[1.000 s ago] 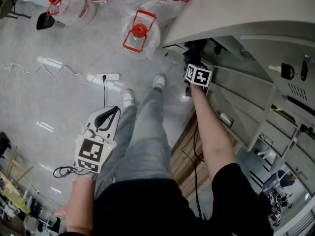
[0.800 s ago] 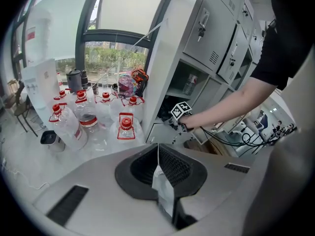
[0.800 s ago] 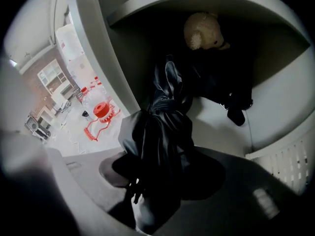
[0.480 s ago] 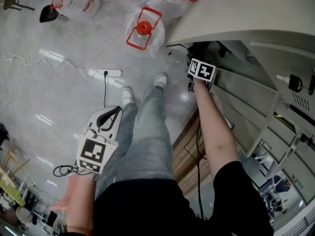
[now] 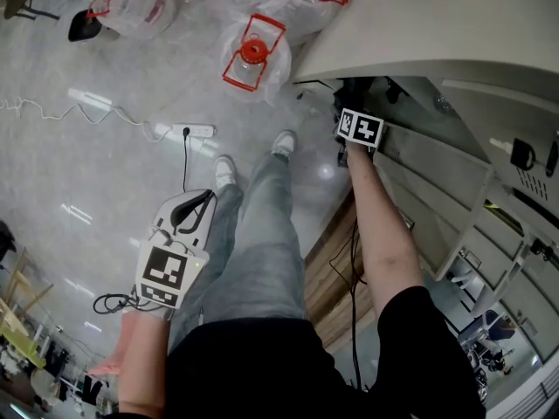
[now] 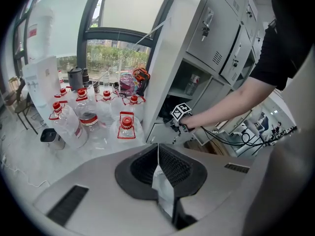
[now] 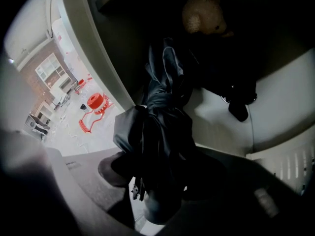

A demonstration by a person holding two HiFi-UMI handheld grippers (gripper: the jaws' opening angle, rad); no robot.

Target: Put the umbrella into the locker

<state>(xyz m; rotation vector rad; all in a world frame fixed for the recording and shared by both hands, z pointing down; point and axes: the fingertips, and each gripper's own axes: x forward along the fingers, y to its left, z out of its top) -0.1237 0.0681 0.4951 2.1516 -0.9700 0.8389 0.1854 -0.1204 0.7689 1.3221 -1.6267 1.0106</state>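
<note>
A black folded umbrella (image 7: pixel 162 132) fills the gap of my right gripper (image 7: pixel 165 176), whose jaws are opening while both pads still touch the fabric. Its tip reaches into a low, dark locker compartment (image 7: pixel 216 127). In the head view my right gripper (image 5: pixel 354 116) is pushed into that open compartment of the grey locker bank (image 5: pixel 419 103), and its fingertips are hidden there. My left gripper (image 5: pixel 185 212) hangs by the person's left leg, away from the locker, with its jaws shut together (image 6: pixel 157 151) and nothing held.
A tan round object (image 7: pixel 204 14) and a small black item (image 7: pixel 241 104) lie deeper in the compartment. Several large water bottles with red caps (image 5: pixel 251 55) stand on the floor left of the locker. A white power strip (image 5: pixel 188 131) lies on the tiles.
The right hand with the umbrella has shifted slightly deeper into the compartment. The left gripper has stayed where it was.
</note>
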